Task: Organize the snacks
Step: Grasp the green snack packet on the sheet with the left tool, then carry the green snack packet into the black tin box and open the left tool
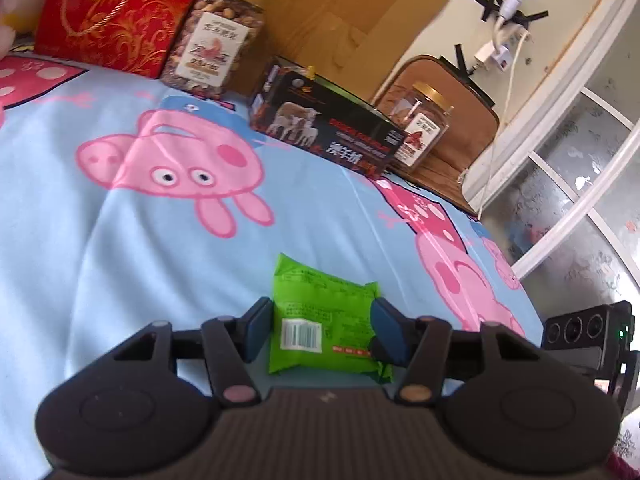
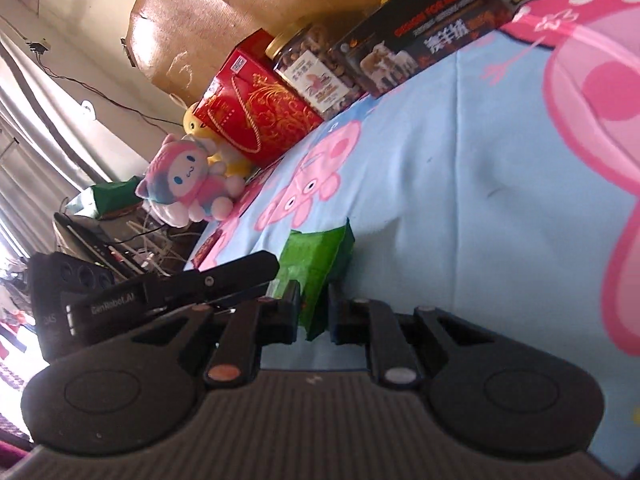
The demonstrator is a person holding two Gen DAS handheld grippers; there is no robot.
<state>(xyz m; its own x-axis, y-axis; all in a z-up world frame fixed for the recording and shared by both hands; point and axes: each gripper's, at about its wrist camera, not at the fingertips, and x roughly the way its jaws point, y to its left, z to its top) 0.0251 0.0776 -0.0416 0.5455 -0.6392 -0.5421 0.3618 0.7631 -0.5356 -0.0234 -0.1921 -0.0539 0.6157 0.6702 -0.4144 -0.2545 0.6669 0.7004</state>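
Green plastic snack packet [image 1: 320, 320] lies on the bed, on a light blue sheet printed with pink cartoon pigs [image 1: 120, 248], near the front edge and well apart from the goods at the far side.

Left tool [image 1: 320, 326]: jaws about half open, one blue pad on each side of the packet. Left pad looks to touch the packet's edge; right pad overlaps its crimped corner. Cannot tell whether either presses, so no firm grip recorded.

Right tool [image 2: 314, 312]: jaws nearly closed, with the near edge of the same packet [image 2: 320, 272] pinched between the pads. The packet stands up on edge from this side, so the right tool appears to carry it. The left tool's black body shows at the left of the right wrist view.

Far row along the headboard: red gift bag with gold scrollwork [image 1: 120, 16], clear gold-lidded jar of nuts [image 1: 218, 36], black carton printed with sheep [image 1: 324, 124], second, smaller gold-lidded jar [image 1: 424, 124] on a brown case at the right.

Step in hand, by judgement: securing the loose packet, both tools on it. Sorting proper not begun for this item.

Next move calls for: one confirmed grip, the other tool freed, then a lift and carry toward the far row. Thin crimped film may slip or fold; a hold further in on the packet is safer.
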